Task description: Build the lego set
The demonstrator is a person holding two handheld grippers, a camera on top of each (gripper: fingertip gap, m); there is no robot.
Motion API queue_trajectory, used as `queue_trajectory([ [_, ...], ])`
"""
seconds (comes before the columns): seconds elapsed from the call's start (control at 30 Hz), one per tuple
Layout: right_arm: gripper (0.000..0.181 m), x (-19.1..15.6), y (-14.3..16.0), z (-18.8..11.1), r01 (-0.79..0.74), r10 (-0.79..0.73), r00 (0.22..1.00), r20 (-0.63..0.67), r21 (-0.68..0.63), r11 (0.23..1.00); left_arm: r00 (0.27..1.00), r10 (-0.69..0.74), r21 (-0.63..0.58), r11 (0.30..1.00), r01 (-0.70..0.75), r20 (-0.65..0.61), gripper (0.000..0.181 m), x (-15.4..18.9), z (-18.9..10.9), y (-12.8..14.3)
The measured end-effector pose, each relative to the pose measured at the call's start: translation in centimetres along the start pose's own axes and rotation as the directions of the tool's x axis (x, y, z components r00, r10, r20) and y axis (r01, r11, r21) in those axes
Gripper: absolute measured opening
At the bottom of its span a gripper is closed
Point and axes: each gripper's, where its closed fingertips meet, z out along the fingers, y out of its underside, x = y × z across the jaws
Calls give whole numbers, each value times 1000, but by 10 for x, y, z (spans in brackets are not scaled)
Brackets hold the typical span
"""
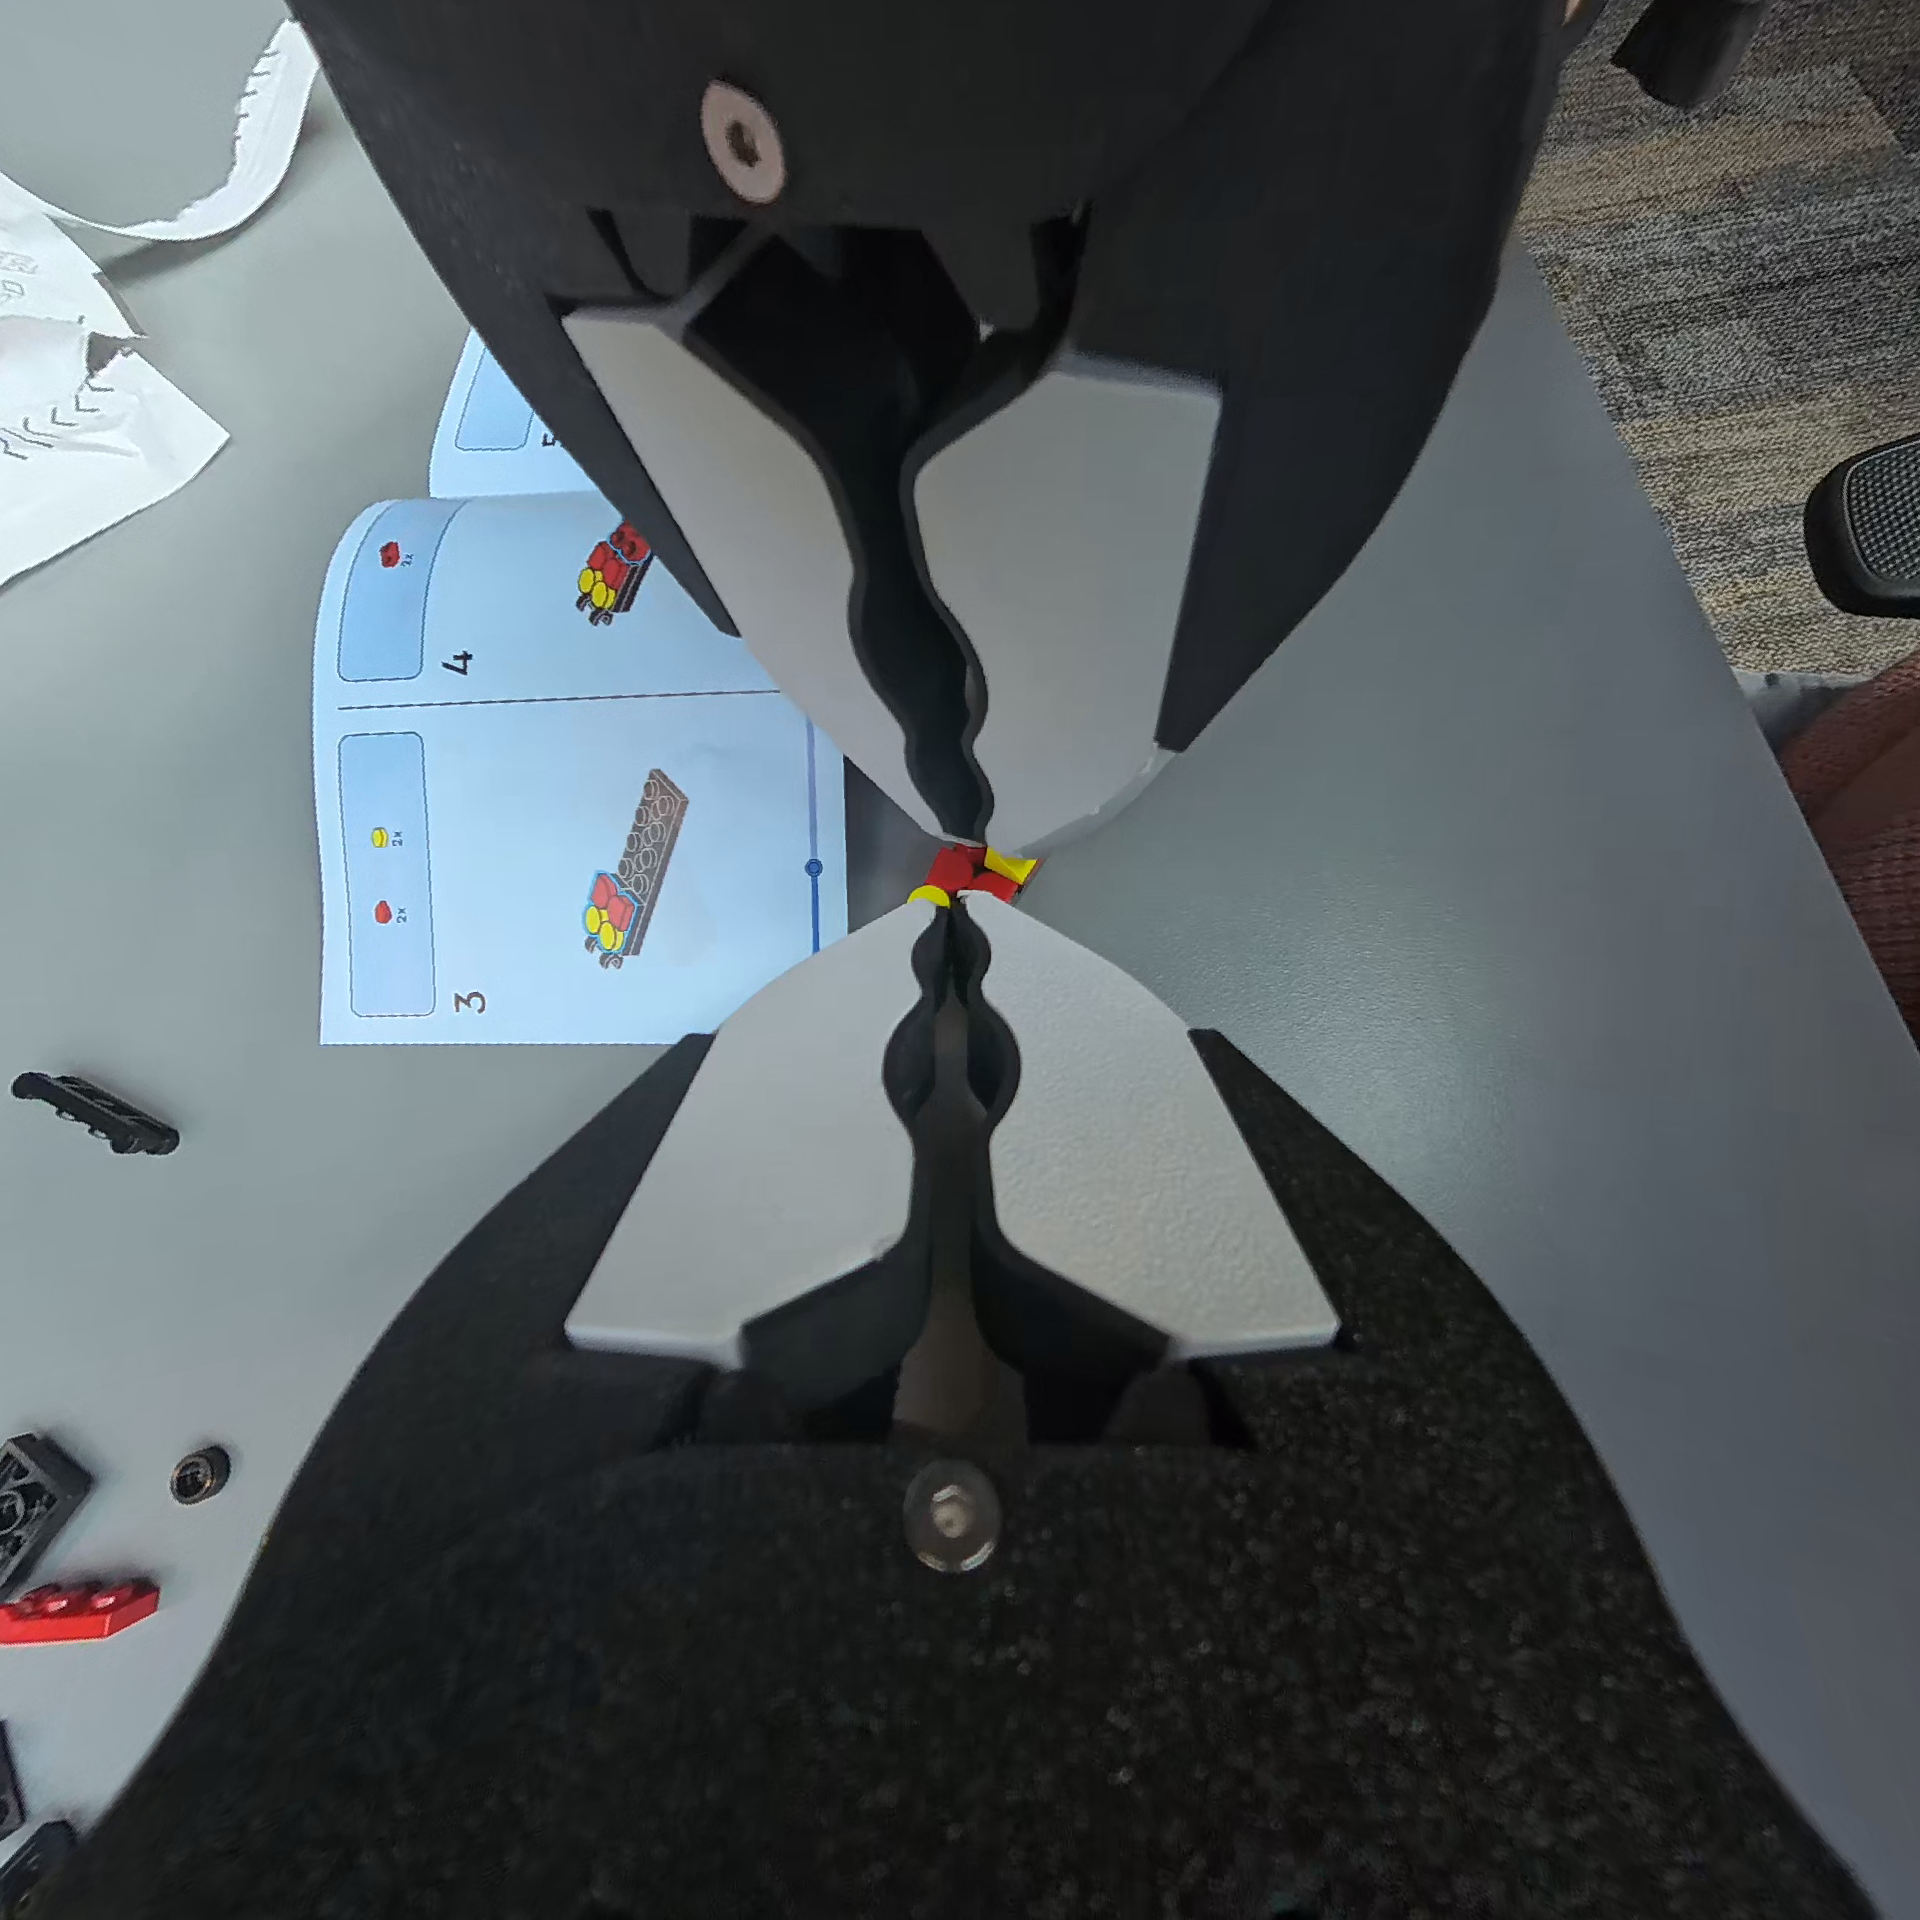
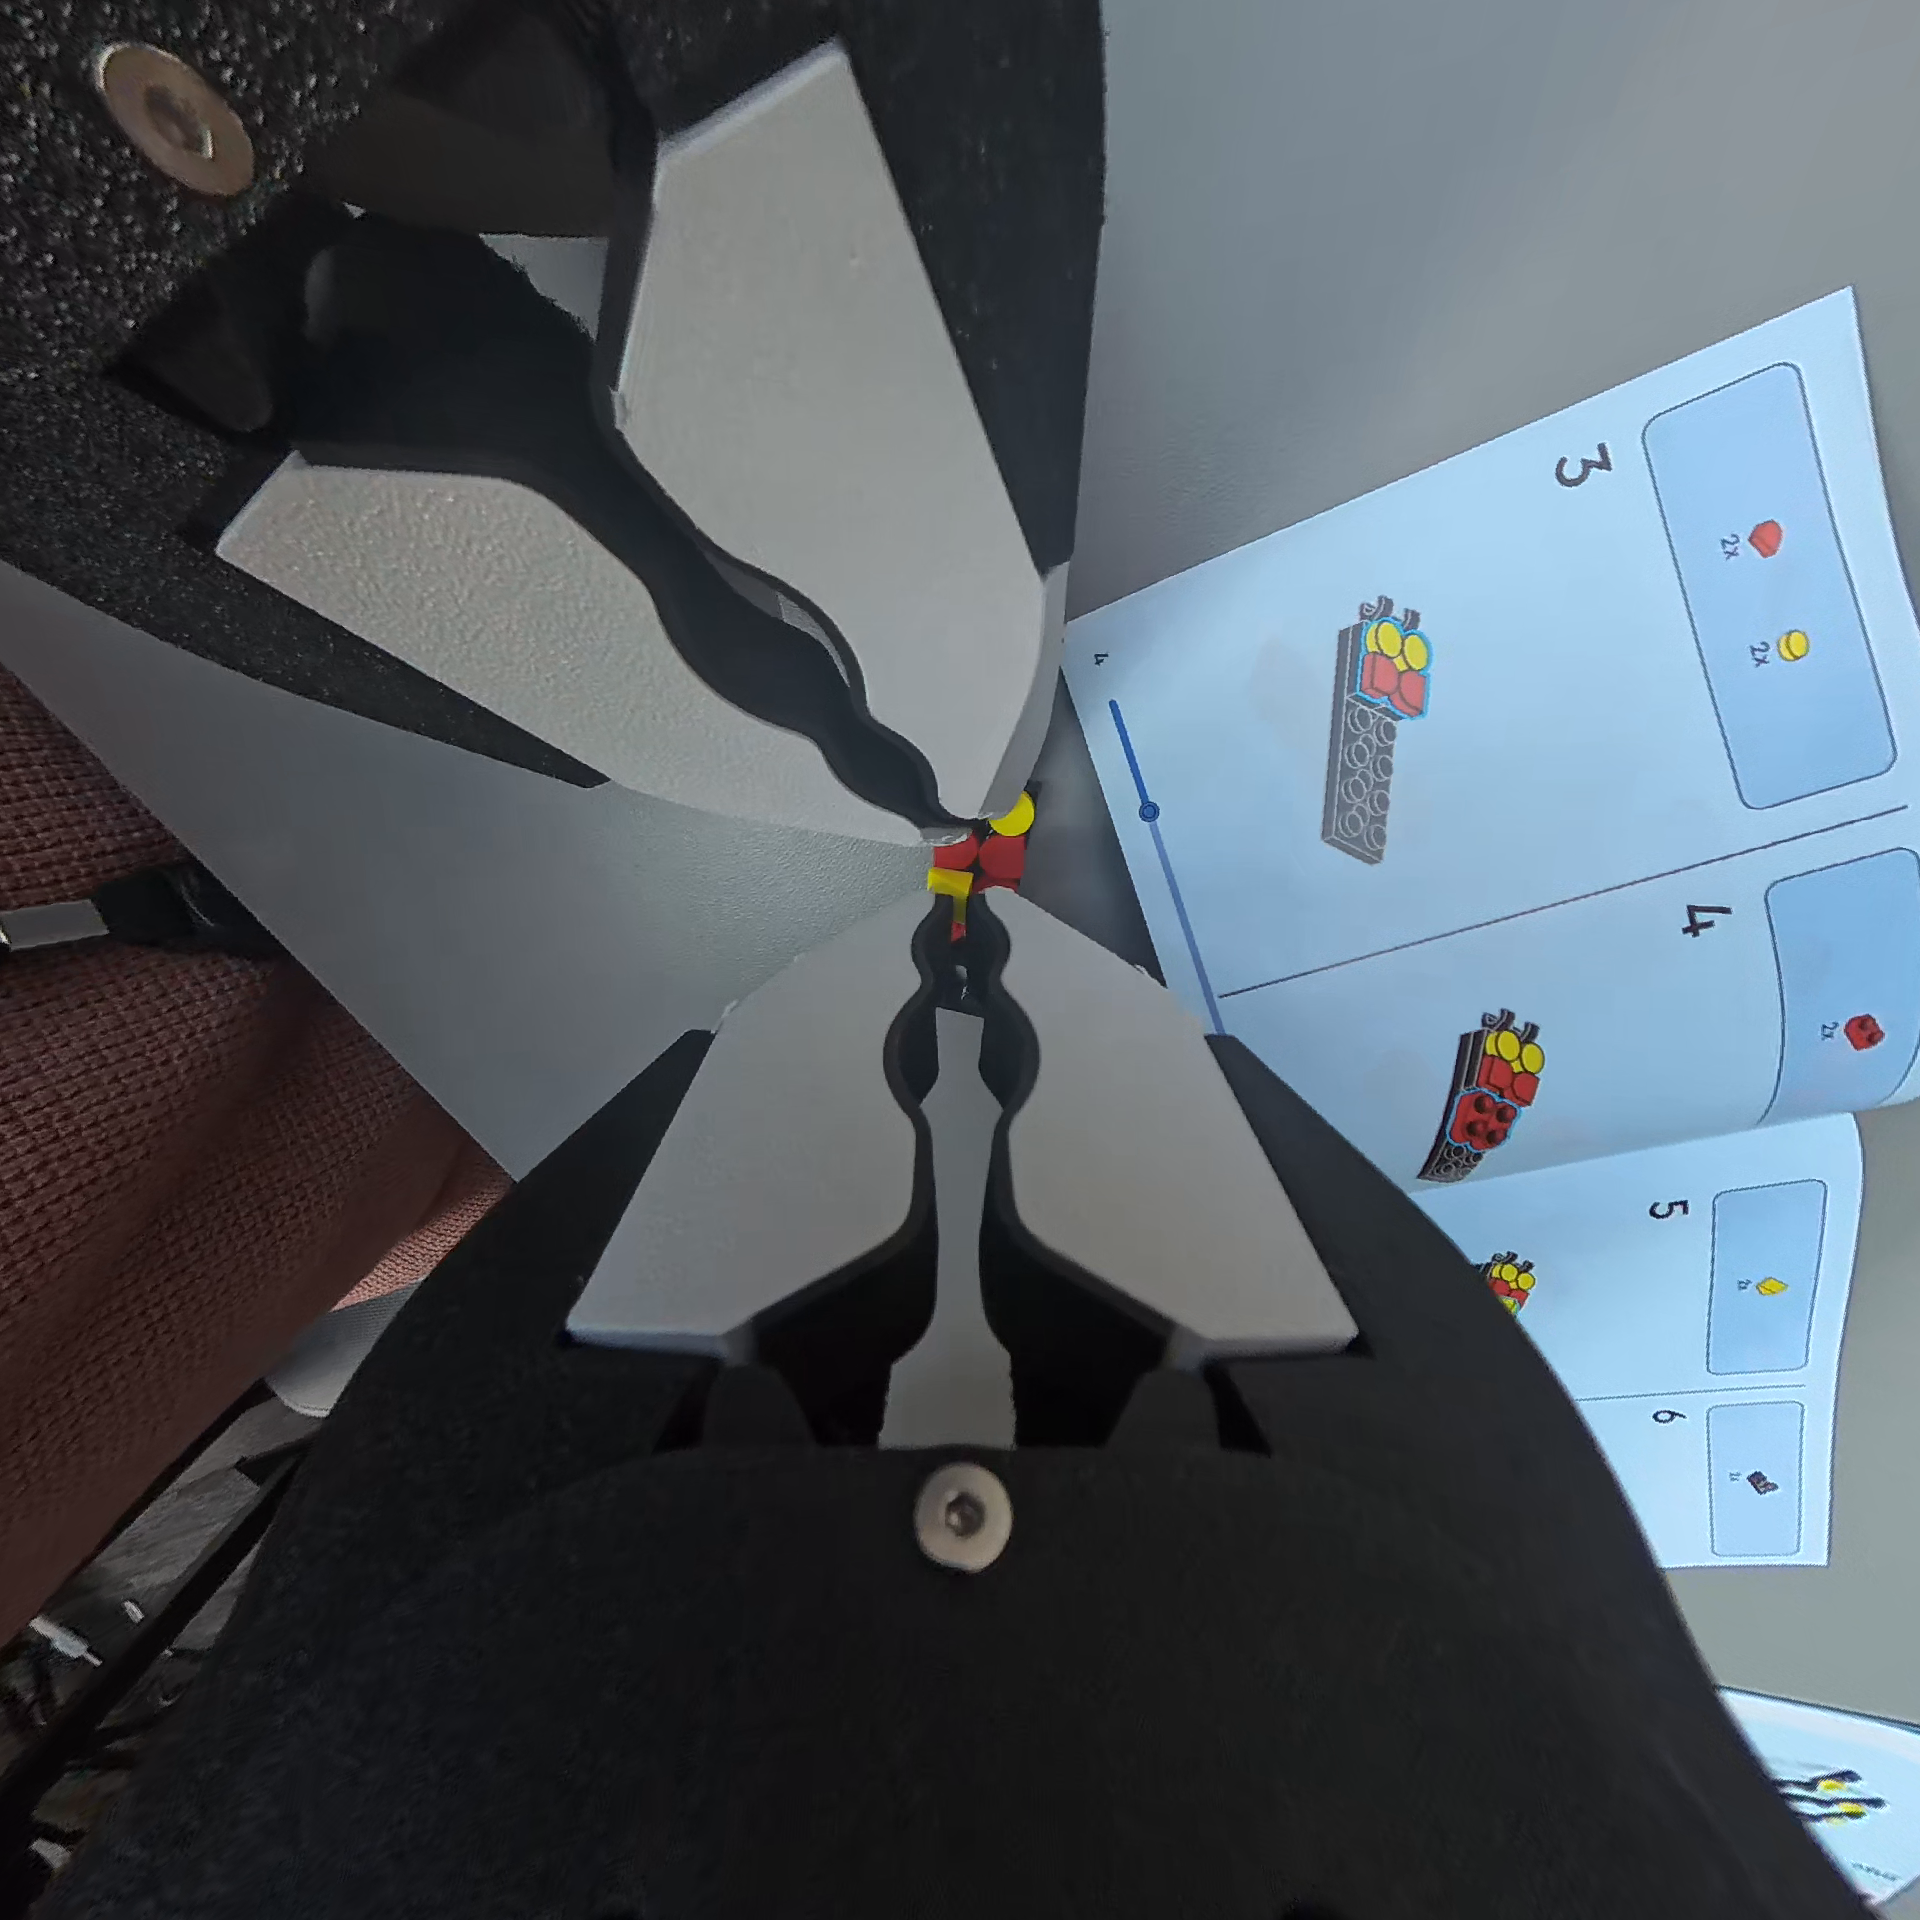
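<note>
A small lego assembly [image 1: 977, 878] of red and yellow pieces on a dark plate hangs above the grey table [image 1: 1455, 935], held between both grippers tip to tip. My left gripper [image 1: 951, 912] comes from below in the left wrist view and is shut on the end with a round yellow stud. My right gripper [image 1: 982, 831] comes from above there and is shut on the other end. In the right wrist view the assembly [image 2: 982, 857] sits at my right gripper's tips [image 2: 961, 920], with yellow and dark parts between the fingers. The left gripper [image 2: 956, 826] reaches in from the upper left.
An open instruction booklet [image 1: 582, 831] lies just left of the grippers; it also shows in the right wrist view [image 2: 1507, 779]. Loose black pieces [image 1: 94, 1114] and a red plate [image 1: 78, 1610] lie at the far left. Torn white paper [image 1: 83, 416] lies farther back. The table edge and a chair [image 1: 1870, 810] are at the right.
</note>
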Motion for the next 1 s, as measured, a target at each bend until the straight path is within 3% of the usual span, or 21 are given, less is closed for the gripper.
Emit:
queue_trajectory([
  [0.37,2,1,-1,0,-25,25,999,-39,8,1000,1000,12,1,1000,-12,10,0,0,0,0],
  [0.63,5,0,8,-17,-117,134,990,-45,268,956,1000,29,3,1000,-29,6,0,4,-1,-1],
  [0.83,15,-2,25,-37,-158,230,971,-66,546,823,997,38,40,998,-41,66,7,-1,-18,-11],
  [1.0,20,1,21,-83,-67,291,950,-115,834,548,976,6,194,980,-49,217,16,-18,-59,-33],
])
